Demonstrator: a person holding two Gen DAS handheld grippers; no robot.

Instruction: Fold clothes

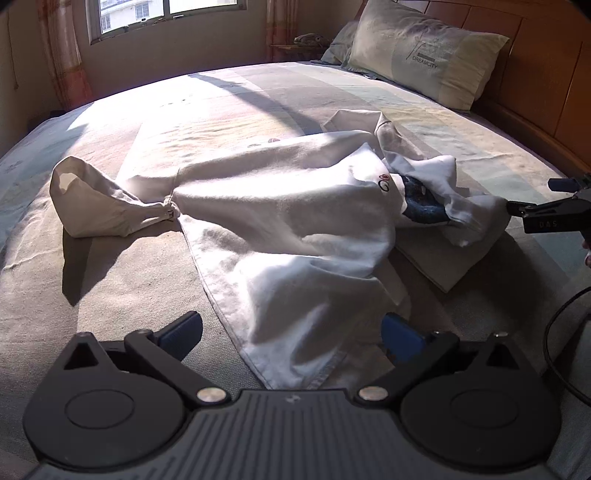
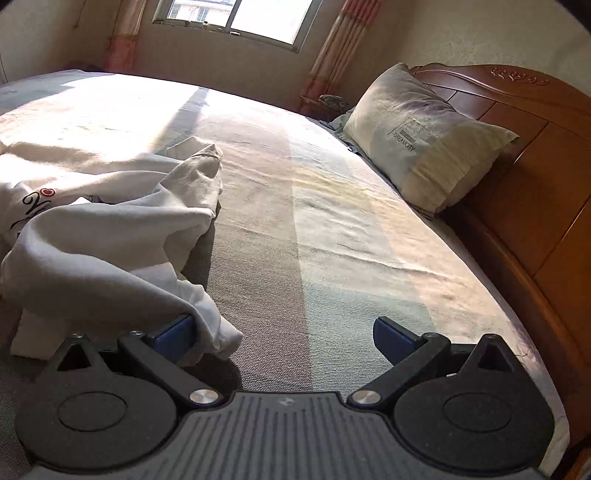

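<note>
Garment [image 1: 280, 206]: one, white, crumpled mid-bed [image 1: 258, 99], sunlit. One sleeve trails left, cuff open; small red-and-black emblem near chest; dark blue print partly hidden in folds at right. Hem lies near, between left tool [image 1: 291, 332] fingers, tool spread wide. Right tool [image 2: 284, 334] also spread, left finger touching cloth edge, gripping nothing. Two pillows [image 2: 421, 136] far right against one wooden headboard [image 2: 535, 155]. One window [image 2: 236, 18] far.

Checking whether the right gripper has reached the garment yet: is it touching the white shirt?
Touching. In the right wrist view, the white shirt drapes against the right gripper at its left blue finger pad; jaws wide open.
</note>
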